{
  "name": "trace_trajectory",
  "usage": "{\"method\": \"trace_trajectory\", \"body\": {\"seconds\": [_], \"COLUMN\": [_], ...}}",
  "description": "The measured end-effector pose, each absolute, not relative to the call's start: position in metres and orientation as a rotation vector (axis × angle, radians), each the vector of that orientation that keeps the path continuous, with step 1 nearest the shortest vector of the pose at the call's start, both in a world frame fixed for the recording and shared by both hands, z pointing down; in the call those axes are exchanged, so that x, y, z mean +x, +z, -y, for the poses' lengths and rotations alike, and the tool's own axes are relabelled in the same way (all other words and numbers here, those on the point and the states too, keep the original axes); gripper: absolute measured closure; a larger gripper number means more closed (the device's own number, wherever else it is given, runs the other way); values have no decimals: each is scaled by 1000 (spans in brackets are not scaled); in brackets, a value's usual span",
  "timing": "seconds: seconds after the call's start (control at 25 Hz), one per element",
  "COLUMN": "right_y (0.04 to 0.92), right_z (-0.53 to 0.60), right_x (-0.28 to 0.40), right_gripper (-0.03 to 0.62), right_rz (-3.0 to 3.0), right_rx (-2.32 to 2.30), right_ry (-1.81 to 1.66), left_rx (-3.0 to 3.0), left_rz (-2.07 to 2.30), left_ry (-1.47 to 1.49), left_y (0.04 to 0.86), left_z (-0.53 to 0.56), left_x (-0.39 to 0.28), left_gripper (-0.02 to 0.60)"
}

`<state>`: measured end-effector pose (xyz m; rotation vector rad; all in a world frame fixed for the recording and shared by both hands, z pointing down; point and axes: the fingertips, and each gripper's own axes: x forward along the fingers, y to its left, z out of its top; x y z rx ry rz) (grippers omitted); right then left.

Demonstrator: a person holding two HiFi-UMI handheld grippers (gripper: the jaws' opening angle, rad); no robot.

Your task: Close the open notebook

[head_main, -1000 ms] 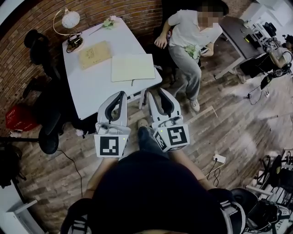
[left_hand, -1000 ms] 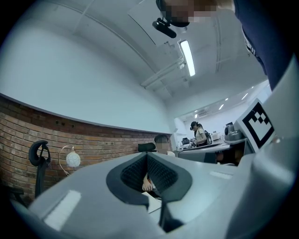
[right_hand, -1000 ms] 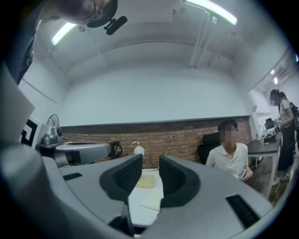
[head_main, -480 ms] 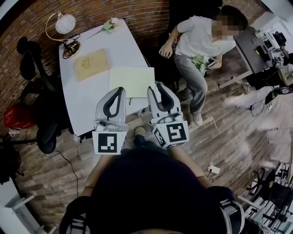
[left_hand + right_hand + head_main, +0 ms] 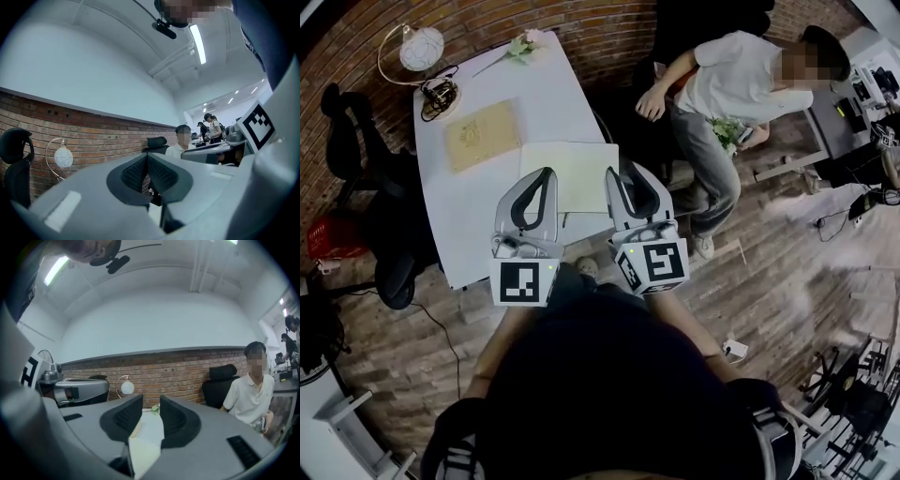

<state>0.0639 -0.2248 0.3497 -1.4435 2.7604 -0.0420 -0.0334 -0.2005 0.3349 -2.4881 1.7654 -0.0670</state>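
Note:
The open notebook (image 5: 570, 171) lies flat on the white table (image 5: 478, 216), cream pages up, by the near right corner. Both grippers are held level above the table's near edge, side by side. My left gripper (image 5: 546, 174) hangs over the notebook's left part; its pads meet at the tips with nothing between them (image 5: 146, 161). My right gripper (image 5: 628, 172) is over the notebook's right edge, its jaws apart with nothing in the gap (image 5: 151, 406). Through that gap the notebook's page (image 5: 144, 453) shows below. Neither gripper touches the notebook.
A closed brown book (image 5: 483, 134) lies left of the notebook, with a globe lamp (image 5: 422, 49) and a flower sprig (image 5: 520, 45) at the far end. A person in a white shirt (image 5: 722, 80) sits right of the table. A black chair (image 5: 347, 131) stands left.
Both grippers have moved forward together from over the floor to above the table's near edge and the notebook. Their jaws look unchanged.

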Motion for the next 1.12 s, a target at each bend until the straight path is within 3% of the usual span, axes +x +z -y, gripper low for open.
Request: {"method": "trace_trajectory", "body": {"seconds": [0.52,1.12], "right_y": [412,542], "right_z": [253,270], "right_x": [67,90], "right_gripper": [513,490], "right_rz": [-2822,-2922], "right_rx": [-1588,-1791], "right_ry": [-139,-490], "left_rx": [-2584,-2728], "left_rz": [-1662,-1562], "left_ry": [-228,-499], "left_y": [387,480], "left_z": [238,267], "left_x": [-35,-34], "left_gripper": [586,586]}}
